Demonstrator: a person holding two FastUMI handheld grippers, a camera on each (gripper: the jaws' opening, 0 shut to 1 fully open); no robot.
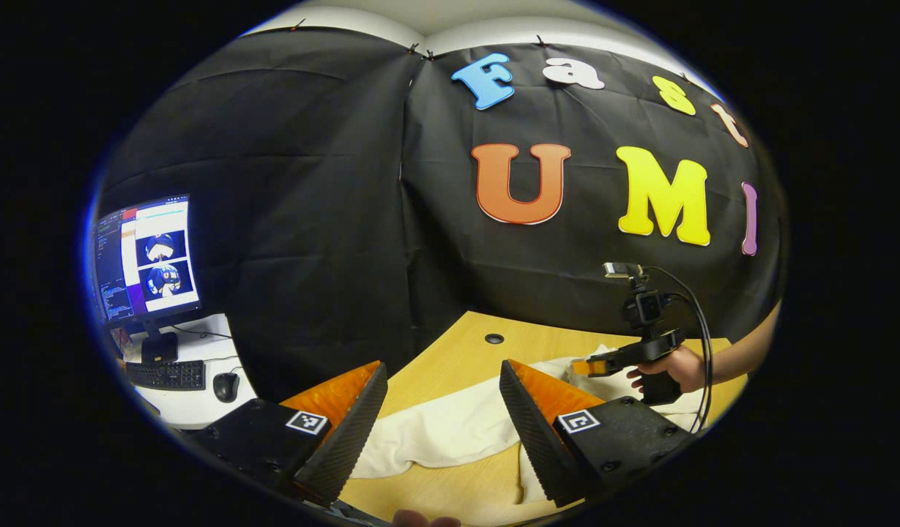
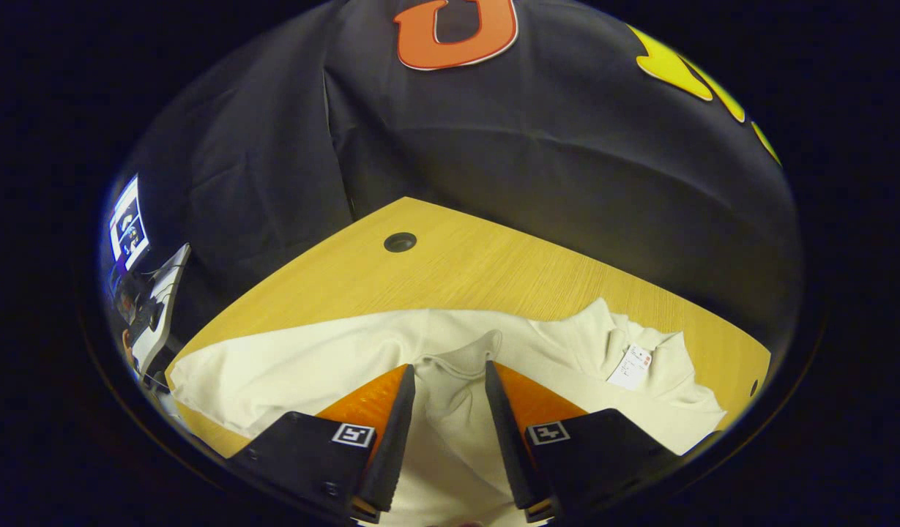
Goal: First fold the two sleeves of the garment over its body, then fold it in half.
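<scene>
In the left gripper view, far to the left, a monitor [image 1: 146, 256] glows on a white side desk [image 1: 193, 406], with a keyboard [image 1: 165, 375] and a mouse [image 1: 225, 386] in front of it. Moving right, your left hand-held gripper [image 1: 442, 399] is held wide, its two fingers well apart with nothing between them, hovering above the wooden tabletop [image 1: 450, 351]. Under and beyond those fingers lies the cream garment [image 1: 450, 432], spread across the tabletop. A small round hole [image 1: 494, 339] sits in the wood further back. To the right, your right hand [image 1: 677, 368] holds the right hand-held gripper [image 1: 583, 367] low over the garment's far part, a cable [image 1: 702, 344] looping from it.

In the right gripper view, the garment [image 2: 296, 373] stretches from the left edge of the tabletop [image 2: 493, 271] across to the right. Your right hand-held gripper [image 2: 450, 388] stands in the middle with its jaws at a narrow gap, a raised fold of the cream fabric between the fingers; you cannot tell from here whether both press on it. Right of that, a white label [image 2: 630, 367] lies on a bunched part of the cloth.
</scene>
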